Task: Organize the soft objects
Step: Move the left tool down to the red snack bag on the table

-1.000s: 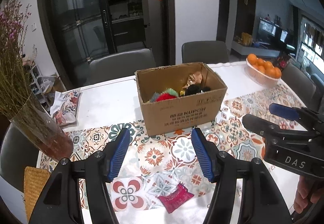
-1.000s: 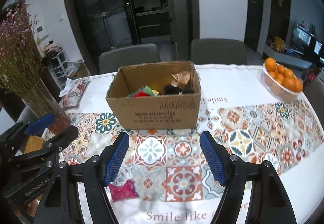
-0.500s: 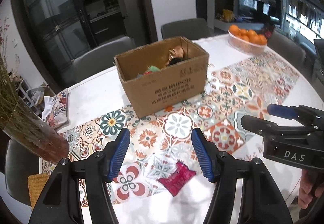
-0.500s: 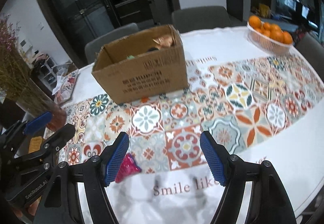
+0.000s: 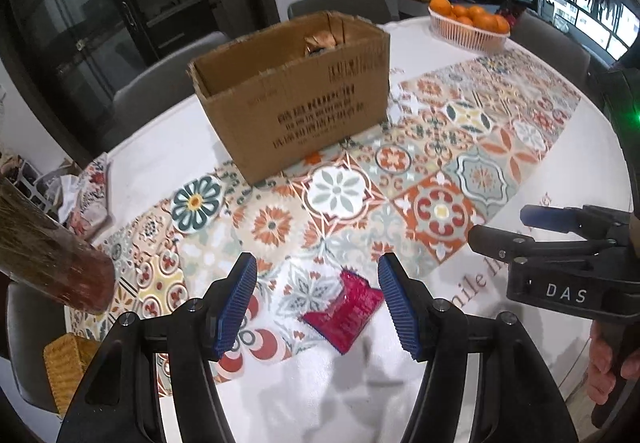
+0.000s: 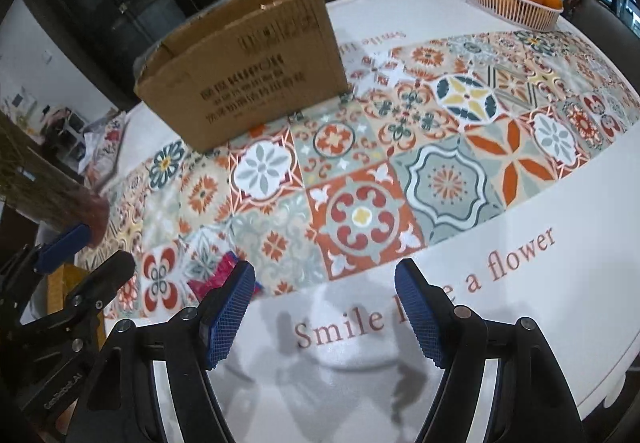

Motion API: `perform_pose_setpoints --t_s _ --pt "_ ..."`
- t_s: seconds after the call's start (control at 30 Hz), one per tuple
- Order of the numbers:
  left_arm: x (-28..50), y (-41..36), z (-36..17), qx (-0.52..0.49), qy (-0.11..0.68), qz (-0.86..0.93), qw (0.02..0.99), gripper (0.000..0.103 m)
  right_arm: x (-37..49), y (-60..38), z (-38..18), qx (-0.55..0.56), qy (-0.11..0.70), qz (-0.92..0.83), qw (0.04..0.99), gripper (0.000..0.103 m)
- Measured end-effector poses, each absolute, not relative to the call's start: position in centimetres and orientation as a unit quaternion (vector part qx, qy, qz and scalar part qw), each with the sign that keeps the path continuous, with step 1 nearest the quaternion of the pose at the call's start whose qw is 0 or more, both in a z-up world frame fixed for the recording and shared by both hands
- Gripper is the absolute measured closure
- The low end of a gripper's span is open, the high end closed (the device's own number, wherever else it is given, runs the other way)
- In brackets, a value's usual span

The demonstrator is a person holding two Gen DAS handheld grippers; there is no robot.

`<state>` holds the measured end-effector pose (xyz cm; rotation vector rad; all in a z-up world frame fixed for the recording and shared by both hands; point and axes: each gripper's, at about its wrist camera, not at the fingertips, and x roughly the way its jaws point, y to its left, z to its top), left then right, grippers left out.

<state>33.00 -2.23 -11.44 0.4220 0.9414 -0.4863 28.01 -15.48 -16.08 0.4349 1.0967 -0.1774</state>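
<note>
Round table under a white cloth (image 5: 160,147) with a band of orange, teal and cream tile patterns across its middle.

Left gripper (image 5: 314,303), black frame with blue ribbed pads: jaws apart, nothing between the pads, angled down over the near part of the table. Seen through the gap, nearer the right finger, lies a small flat magenta packet with crinkled edges (image 5: 346,309), flat on the cloth where the tile band meets the plain white. No contact visible between pads and packet.

Right gripper (image 6: 324,309), same build: jaws apart and empty, angled down over the plain white strip with the printed red lettering (image 6: 424,303). In its view the magenta packet (image 6: 218,275) sits just left of its left finger, partly hidden behind the pad.

The two grippers stand side by side, left one over the packet, right one to its right. Fingers of a hand (image 5: 606,371) show at the right gripper's handle.

Far side, centre: open brown cardboard box with black print (image 5: 296,99), upright on the tile band, something tan showing inside. Far right: pale plastic basket of oranges (image 5: 468,25). Near left: glass vase with dried stems (image 5: 52,263).
</note>
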Motion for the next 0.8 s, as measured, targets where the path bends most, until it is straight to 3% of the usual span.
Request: perform_pose_setpoints --t_s 0.8 --pt "33.9 -3.8 -21.4 0.305 0.526 -0.325 0.725 0.041 28.7 -13.0 -21.5 0.161 0.6 -0.072 0.78 0.029"
